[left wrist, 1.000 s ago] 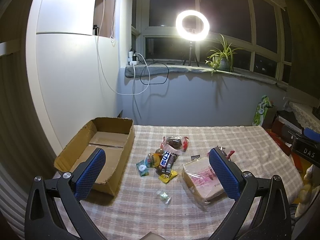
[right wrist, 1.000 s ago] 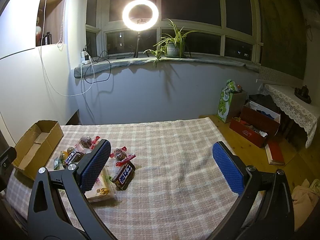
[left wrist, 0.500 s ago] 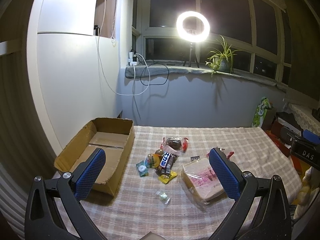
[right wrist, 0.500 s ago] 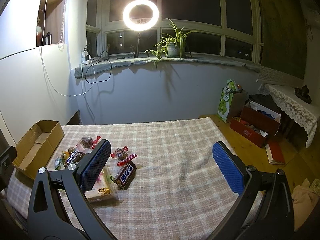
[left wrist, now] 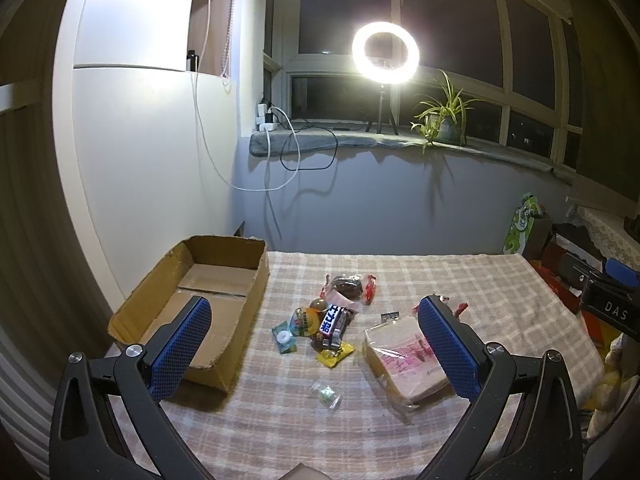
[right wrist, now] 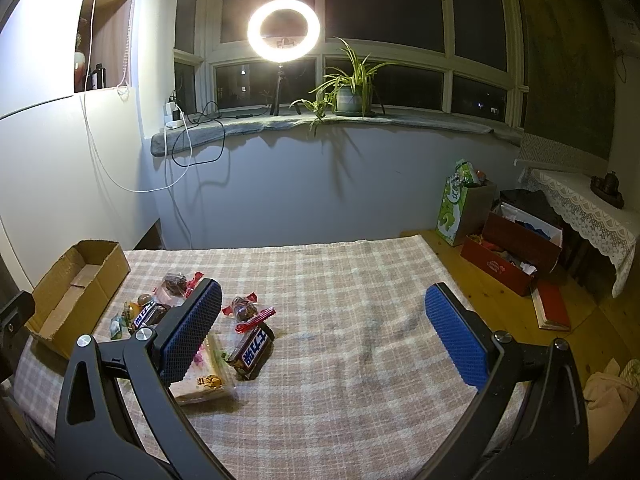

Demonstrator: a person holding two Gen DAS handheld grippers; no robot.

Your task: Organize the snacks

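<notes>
An open cardboard box (left wrist: 208, 280) stands at the table's left end and looks empty; it also shows in the right wrist view (right wrist: 76, 284). Several snacks lie on the checked cloth: a Snickers bar (left wrist: 334, 322), a wrapped dark pastry (left wrist: 348, 284), small candies (left wrist: 326, 392), and a bagged bread loaf (left wrist: 404, 356). In the right wrist view another Snickers bar (right wrist: 250, 350) lies near a red-wrapped sweet (right wrist: 244, 308). My left gripper (left wrist: 316, 336) is open and empty above the pile. My right gripper (right wrist: 322, 328) is open and empty above bare cloth.
The table with its checked cloth (right wrist: 360, 280) stands against a grey wall. A windowsill holds a ring light (right wrist: 284, 28) and a potted plant (right wrist: 352, 92). On the floor at the right stand a green bag (right wrist: 460, 204) and red boxes (right wrist: 512, 256).
Both grippers stay open and almost still. The views have barely shifted.
</notes>
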